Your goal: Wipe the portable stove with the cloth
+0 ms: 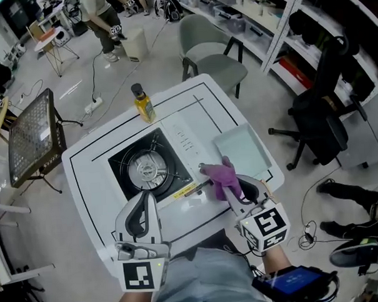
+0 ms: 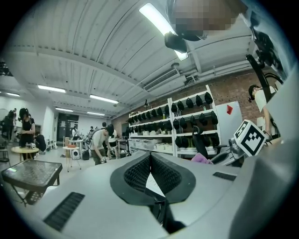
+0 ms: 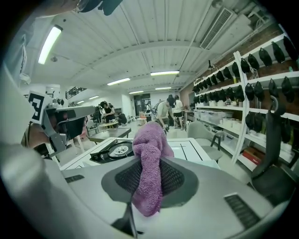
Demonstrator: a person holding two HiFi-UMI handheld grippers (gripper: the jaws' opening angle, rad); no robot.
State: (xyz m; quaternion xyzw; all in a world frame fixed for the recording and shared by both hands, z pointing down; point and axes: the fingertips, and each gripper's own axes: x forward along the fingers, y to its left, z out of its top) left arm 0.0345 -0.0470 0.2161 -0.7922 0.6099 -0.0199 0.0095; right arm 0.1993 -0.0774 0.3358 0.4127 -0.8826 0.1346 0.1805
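Two hand-held grippers showed along the bottom edge of the head view. The right gripper [image 1: 236, 187], at lower right, had its jaws clamped on a purple cloth [image 3: 148, 156], which bunched up above the pads and hung down between them. In the head view the cloth sat just right of centre, beside the portable stove [image 1: 149, 168] and near the lower left corner of a pale tray [image 1: 242, 152]. The right gripper view showed the stove beyond the cloth, to its left and lower, with the two apart. The left gripper [image 2: 150, 156], at lower left in the head view below the stove, had its jaws closed tip to tip with nothing between them. The stove lay in the middle of a white table [image 1: 93, 165]. A yellow bottle [image 1: 143, 103] with a dark cap stood upright above the stove in the frame. A grey-green chair [image 1: 213, 52] stood past the table's upper edge.
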